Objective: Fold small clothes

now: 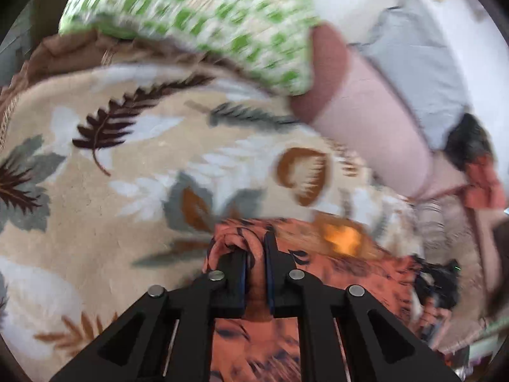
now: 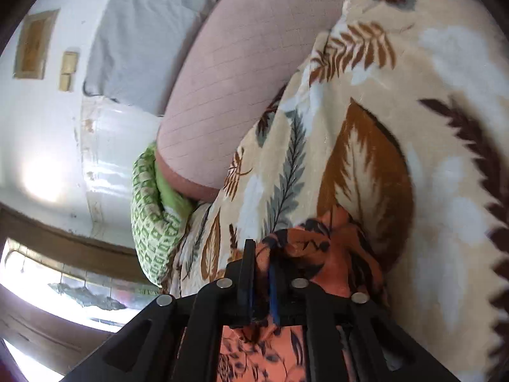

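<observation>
An orange garment with a dark floral print (image 1: pixel 321 270) is held over a beige leaf-patterned blanket (image 1: pixel 95 216). My left gripper (image 1: pixel 256 248) is shut on a bunched edge of the garment, which hangs down below the fingers. In the right wrist view, my right gripper (image 2: pixel 262 254) is shut on another bunched part of the same orange garment (image 2: pixel 321 254), held above the blanket (image 2: pixel 413 127). The rest of the cloth is hidden below the grippers.
A green-and-white checked pillow (image 1: pixel 203 22) and a pink bolster (image 1: pixel 366 121) lie at the blanket's far side, also in the right wrist view (image 2: pixel 149 222) (image 2: pixel 241 79). A grey pillow (image 2: pixel 143 31), a white wall and a window lie beyond.
</observation>
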The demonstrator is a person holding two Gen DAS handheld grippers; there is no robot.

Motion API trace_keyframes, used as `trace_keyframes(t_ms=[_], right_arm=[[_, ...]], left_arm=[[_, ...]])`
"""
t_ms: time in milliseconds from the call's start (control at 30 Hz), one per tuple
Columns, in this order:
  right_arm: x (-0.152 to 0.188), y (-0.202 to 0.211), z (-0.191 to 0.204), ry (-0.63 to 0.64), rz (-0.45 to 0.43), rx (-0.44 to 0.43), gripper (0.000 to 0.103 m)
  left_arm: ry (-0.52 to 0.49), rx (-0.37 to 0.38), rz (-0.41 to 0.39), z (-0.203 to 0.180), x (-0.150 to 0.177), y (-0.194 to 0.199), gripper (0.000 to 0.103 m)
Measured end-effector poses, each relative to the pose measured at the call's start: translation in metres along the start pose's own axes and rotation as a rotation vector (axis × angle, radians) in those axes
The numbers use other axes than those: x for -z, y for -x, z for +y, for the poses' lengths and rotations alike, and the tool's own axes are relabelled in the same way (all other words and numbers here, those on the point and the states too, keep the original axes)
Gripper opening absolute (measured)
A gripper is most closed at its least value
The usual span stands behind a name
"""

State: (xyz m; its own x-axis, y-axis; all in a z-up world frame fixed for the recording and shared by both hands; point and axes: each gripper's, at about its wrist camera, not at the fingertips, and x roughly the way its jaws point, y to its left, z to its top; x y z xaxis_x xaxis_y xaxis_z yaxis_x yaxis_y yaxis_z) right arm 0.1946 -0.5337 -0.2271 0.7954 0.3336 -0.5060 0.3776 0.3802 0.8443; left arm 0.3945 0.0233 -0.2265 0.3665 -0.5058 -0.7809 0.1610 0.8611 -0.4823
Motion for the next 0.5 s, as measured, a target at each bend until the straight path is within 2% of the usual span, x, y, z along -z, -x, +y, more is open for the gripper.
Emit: trace_keyframes(t_ms=[100,167,200,267,300,333,367,400,433,467,500], right_arm=[[-0.015,-0.025,-0.014,-0.072,0.047,-0.022,0.012],[-0.019,-0.022,-0.021,-0.104,0.049,-0.063,0.012],[-0.021,-0.017,-0.022,-0.104,0.040,-0.088,0.013],[-0.022,-0.002,-0.017,-0.078,0.017,-0.119,0.014],[-0.021,0.007,-0.014,-0.064,0.004,-0.138,0.017],[-0.019,0.016,-0.011,-0.058,-0.003,-0.149,0.021],[-0.018,0.023,-0.006,-0.050,-0.017,-0.151,0.045],[-0.016,0.031,-0.001,-0.036,-0.038,-0.133,0.082],[-0.015,0.041,0.005,-0.021,-0.068,-0.119,0.087],[-0.011,0.054,0.013,0.007,-0.134,-0.113,0.087],[-0.011,0.066,0.017,0.030,-0.156,-0.119,0.087]], left_arm=[[0.090,0.041,-0.017,0.018,0.002,-0.014,0.016],[0.115,0.096,-0.053,0.024,0.006,-0.008,0.020],[0.114,0.113,-0.078,0.023,0.007,-0.001,0.028],[0.128,0.161,-0.146,0.023,0.009,0.017,0.046],[0.142,0.150,-0.198,0.023,0.011,0.028,0.067],[0.160,0.118,-0.253,0.023,0.012,0.037,0.080],[0.185,0.087,-0.322,0.022,0.017,0.053,0.080],[0.195,0.080,-0.359,0.020,0.023,0.064,0.080],[0.194,0.078,-0.382,0.016,0.029,0.074,0.080],[0.181,0.070,-0.403,0.009,0.038,0.086,0.081],[0.162,0.054,-0.408,0.002,0.047,0.093,0.081]])
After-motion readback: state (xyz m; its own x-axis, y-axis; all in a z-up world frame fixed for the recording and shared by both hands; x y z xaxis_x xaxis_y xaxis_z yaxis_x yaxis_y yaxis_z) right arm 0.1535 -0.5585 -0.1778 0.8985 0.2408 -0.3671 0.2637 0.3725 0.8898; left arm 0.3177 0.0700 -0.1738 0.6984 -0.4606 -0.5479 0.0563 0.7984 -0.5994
